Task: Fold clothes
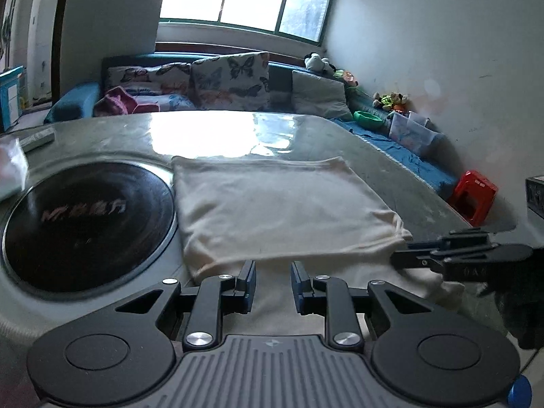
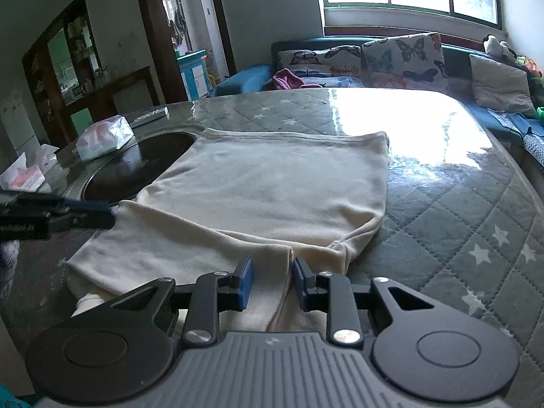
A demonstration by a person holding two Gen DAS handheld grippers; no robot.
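A cream cloth [image 1: 278, 204] lies folded flat on the tabletop [image 2: 459, 210], its left edge touching the rim of a round black inset plate [image 1: 85, 224]. Beyond the cloth's far hem the tabletop runs bare to its curved far edge; right of the cloth a broad strip of quilted, star-printed cover under glossy film lies open as far as the rounded right edge. The cloth is soft knit, roughly square, with a stitched hem at the far side and a rounded fold at the near right corner; a lower layer sticks out toward the near side.

The left claw [image 1: 273, 280] hovers over the cloth's near edge, blue pads apart with a moderate gap, gripping nothing. The right claw [image 2: 273, 280] sits at the near right corner, likewise parted, a ridge of cloth rising between its pads without being pinched. Left of the plate lie tissue packs [image 2: 103, 137].
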